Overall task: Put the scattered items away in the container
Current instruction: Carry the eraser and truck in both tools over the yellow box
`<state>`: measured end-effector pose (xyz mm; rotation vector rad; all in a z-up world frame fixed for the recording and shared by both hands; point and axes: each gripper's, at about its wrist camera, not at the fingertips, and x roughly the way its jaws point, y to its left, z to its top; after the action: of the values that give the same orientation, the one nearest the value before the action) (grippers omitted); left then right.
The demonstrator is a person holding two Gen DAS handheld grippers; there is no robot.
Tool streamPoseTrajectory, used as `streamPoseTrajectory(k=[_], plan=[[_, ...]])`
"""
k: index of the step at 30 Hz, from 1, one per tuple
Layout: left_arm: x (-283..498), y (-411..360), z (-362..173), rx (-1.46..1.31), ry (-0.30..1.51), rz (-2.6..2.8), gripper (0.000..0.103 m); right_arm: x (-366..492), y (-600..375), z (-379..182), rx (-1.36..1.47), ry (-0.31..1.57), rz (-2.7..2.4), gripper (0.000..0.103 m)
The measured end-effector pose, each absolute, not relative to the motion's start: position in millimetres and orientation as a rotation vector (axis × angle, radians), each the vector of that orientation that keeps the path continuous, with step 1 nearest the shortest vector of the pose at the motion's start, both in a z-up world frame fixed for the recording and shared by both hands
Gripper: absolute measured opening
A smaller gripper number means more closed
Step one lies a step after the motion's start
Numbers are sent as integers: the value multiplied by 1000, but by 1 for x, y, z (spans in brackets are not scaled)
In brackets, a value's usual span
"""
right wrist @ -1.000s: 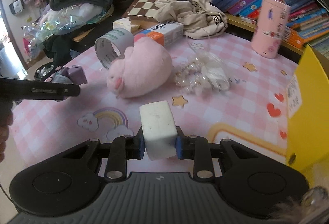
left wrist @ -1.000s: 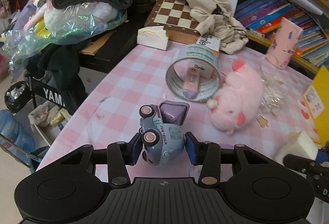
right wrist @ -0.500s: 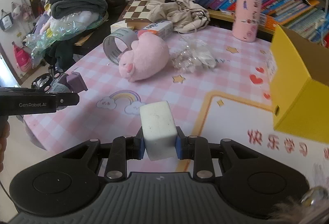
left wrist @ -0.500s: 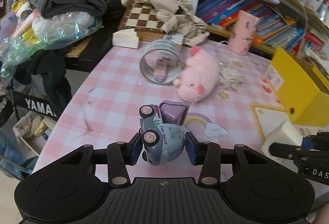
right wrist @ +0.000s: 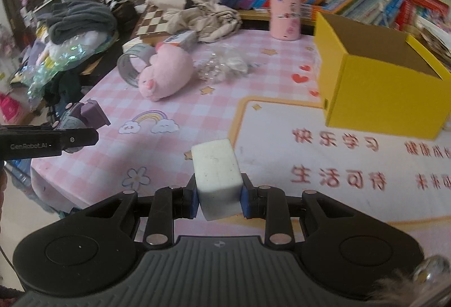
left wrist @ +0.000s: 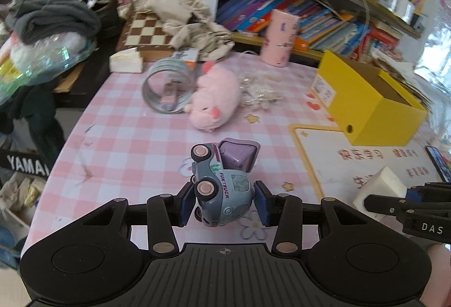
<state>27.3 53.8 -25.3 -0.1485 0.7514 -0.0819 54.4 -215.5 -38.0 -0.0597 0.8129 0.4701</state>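
My left gripper (left wrist: 224, 204) is shut on a grey-blue toy truck (left wrist: 224, 188) with a purple bed, held above the near table edge. My right gripper (right wrist: 218, 198) is shut on a white foam block (right wrist: 217, 177); the block also shows in the left wrist view (left wrist: 379, 188). The open yellow box (right wrist: 375, 81) stands at the right, also in the left wrist view (left wrist: 366, 98). A pink plush pig (left wrist: 215, 101), a tape roll (left wrist: 167, 88) and a clear plastic bag (right wrist: 225, 64) lie on the pink tablecloth (left wrist: 126, 138).
A pink cup (right wrist: 284, 9) stands at the back by the bookshelf. A chessboard (left wrist: 149, 32), beige cloth (left wrist: 183, 11) and a small carton (right wrist: 180, 39) lie at the back left. Clutter piles sit left of the table. A white mat (right wrist: 338, 166) covers the right.
Both grippers have drawn back and turned right, each still holding its item. The yellow box has come further into view in both wrist views.
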Motion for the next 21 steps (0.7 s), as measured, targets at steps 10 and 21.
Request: streamPoseTrajectory(k=[10, 21], plan=[[35, 23, -15, -98, 733, -188, 43, 51, -250, -32, -6, 796, 372, 26], [60, -30, 4, -29, 679, -322, 43, 64, -289, -7, -13, 732, 296, 26]])
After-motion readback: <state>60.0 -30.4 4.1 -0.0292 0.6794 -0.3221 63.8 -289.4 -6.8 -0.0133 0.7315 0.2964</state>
